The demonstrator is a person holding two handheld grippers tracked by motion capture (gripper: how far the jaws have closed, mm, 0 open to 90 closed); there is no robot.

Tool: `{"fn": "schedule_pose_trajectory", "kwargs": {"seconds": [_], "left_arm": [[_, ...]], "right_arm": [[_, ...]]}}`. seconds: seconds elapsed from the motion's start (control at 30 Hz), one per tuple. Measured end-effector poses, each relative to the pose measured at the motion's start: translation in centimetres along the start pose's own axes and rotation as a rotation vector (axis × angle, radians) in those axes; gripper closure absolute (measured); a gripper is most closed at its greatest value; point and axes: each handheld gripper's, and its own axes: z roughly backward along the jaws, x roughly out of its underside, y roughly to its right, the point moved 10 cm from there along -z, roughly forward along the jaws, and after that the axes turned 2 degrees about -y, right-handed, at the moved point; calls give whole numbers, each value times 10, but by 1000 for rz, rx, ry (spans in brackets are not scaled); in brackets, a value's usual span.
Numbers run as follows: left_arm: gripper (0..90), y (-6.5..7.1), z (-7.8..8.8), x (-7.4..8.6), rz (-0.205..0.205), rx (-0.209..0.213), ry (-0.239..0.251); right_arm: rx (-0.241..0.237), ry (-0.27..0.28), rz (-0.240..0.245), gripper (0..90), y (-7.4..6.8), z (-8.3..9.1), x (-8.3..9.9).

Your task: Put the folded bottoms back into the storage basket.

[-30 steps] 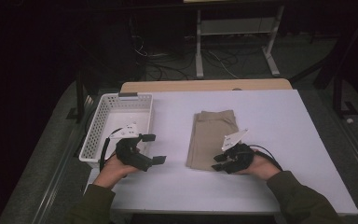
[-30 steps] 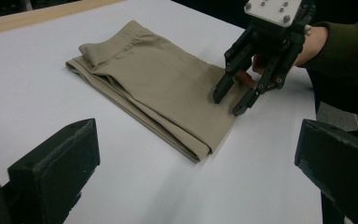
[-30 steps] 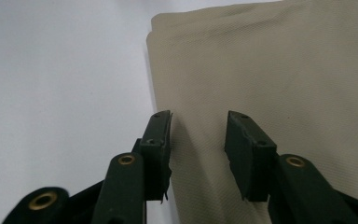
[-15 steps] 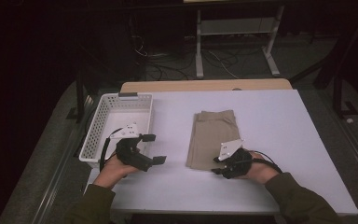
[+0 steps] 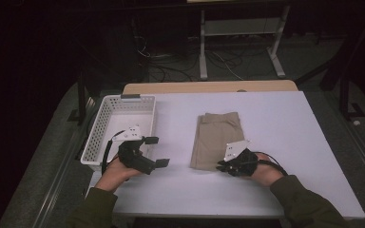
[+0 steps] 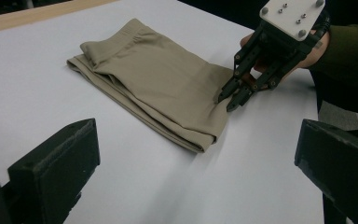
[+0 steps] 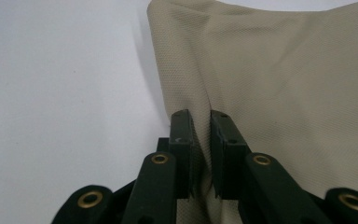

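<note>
In the high view, folded khaki shorts (image 5: 217, 140) lie flat mid-worktop (image 5: 285, 123), a smooth white sheet; a perforated white plastic basket (image 5: 105, 128) stands at its left edge. The left hand-held gripper (image 5: 155, 152) hovers beside the basket, jaws spread wide and empty. In the left gripper view, the right hand-held gripper (image 6: 230, 96) has just closed on the shorts' near edge. In the right gripper view, fine-woven cloth (image 7: 279, 88) is pinched between its ribbed black pads (image 7: 184, 140).
</note>
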Motion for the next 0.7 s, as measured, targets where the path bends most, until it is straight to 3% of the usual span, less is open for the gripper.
{"fn": "schedule_pose_trajectory", "kwargs": {"seconds": [0.33, 0.7], "left_arm": [[0, 0, 0, 0, 4, 0, 3], [0, 0, 0, 0, 3, 1, 3]], "right_arm": [[-33, 8, -26, 807, 0, 5, -2], [-69, 27, -32, 807, -9, 16, -4]]}}
